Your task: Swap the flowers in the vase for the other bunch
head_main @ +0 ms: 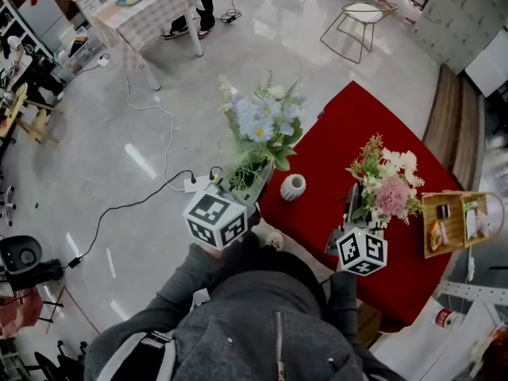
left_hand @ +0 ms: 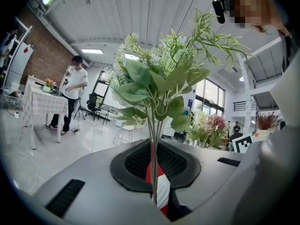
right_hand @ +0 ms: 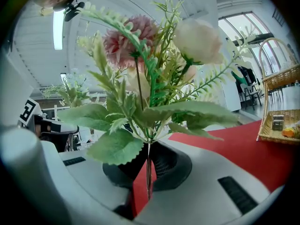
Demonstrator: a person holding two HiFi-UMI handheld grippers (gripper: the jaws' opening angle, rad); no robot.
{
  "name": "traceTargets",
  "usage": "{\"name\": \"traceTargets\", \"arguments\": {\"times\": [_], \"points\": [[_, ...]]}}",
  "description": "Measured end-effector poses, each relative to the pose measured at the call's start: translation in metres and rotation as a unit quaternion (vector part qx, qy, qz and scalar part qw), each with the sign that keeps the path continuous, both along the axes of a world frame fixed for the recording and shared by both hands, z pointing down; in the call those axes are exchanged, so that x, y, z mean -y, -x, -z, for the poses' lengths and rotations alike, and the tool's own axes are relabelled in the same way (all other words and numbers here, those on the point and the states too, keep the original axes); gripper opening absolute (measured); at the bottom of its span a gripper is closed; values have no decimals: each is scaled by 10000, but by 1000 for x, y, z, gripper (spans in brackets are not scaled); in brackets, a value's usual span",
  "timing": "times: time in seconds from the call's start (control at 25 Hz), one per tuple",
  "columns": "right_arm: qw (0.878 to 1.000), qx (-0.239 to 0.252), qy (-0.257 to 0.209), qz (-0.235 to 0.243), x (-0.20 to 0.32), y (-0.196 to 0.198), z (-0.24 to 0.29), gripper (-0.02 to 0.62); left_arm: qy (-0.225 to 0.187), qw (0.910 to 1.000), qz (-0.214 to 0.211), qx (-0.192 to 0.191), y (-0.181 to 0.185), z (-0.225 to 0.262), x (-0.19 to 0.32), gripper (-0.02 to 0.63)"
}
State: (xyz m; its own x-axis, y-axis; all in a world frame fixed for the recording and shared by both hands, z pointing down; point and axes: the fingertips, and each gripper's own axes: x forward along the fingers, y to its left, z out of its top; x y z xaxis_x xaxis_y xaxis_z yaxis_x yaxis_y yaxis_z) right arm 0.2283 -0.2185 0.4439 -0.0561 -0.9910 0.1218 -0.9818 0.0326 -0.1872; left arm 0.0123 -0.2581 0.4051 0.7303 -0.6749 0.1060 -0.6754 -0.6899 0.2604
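A small white vase [head_main: 293, 186] stands empty on the red table [head_main: 333, 157], between my two grippers. My left gripper [head_main: 252, 182] is shut on the stems of the blue and white bunch [head_main: 262, 125], held upright left of the vase over the table's edge. In the left gripper view the stems [left_hand: 153, 172] are pinched between the closed jaws. My right gripper [head_main: 350, 213] is shut on the pink and cream bunch [head_main: 389, 187], right of the vase. In the right gripper view its stem [right_hand: 148, 172] runs down into the closed jaws, below the pink flower [right_hand: 129, 36].
A wicker basket [head_main: 456, 222] with small items sits at the red table's right end. A checked-cloth table [head_main: 151, 14] with a person standing beside it is far back left. Cables [head_main: 131, 205] lie on the floor to the left. A wire chair [head_main: 357, 22] stands behind.
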Motion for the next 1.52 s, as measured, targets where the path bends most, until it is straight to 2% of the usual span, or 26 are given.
{"name": "traceTargets", "arguments": {"times": [0.2,0.4,0.64,1.04,1.52], "points": [[9996,-282,-4,87,-2,-3,-2,28,42,10000,29,27,-6,-5,-3,34],[9999,-10,20,134,0,-2,-4,28,1,10000,45,-31,-7,0,-2,34],[9997,-108,-17,207,0,-3,-3,28,-106,9999,-18,-102,-15,11,0,23],[9999,21,-33,158,2,-1,-4,28,-417,9990,-172,-48,-16,41,15,17],[10000,58,-22,39,0,2,-2,28,-615,9965,-547,-173,-44,67,18,15]]}}
